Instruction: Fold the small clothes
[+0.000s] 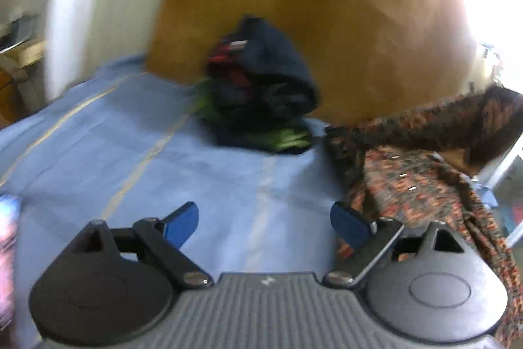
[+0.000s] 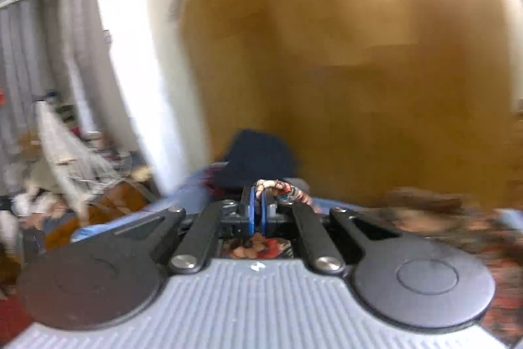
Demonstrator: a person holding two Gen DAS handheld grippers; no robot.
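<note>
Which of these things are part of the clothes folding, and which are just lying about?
Part of the job:
- patterned garment, pinched by the right gripper
- open left gripper
- pile of clothes
- blue sheet

Lying about:
- cardboard
- clutter

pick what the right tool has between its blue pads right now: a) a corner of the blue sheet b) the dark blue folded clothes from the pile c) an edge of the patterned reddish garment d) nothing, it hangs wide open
c: in the right wrist view the right tool has its blue pads pressed together on a bunched edge of the patterned garment, while the pile of dark folded clothes sits behind, untouched.
</note>
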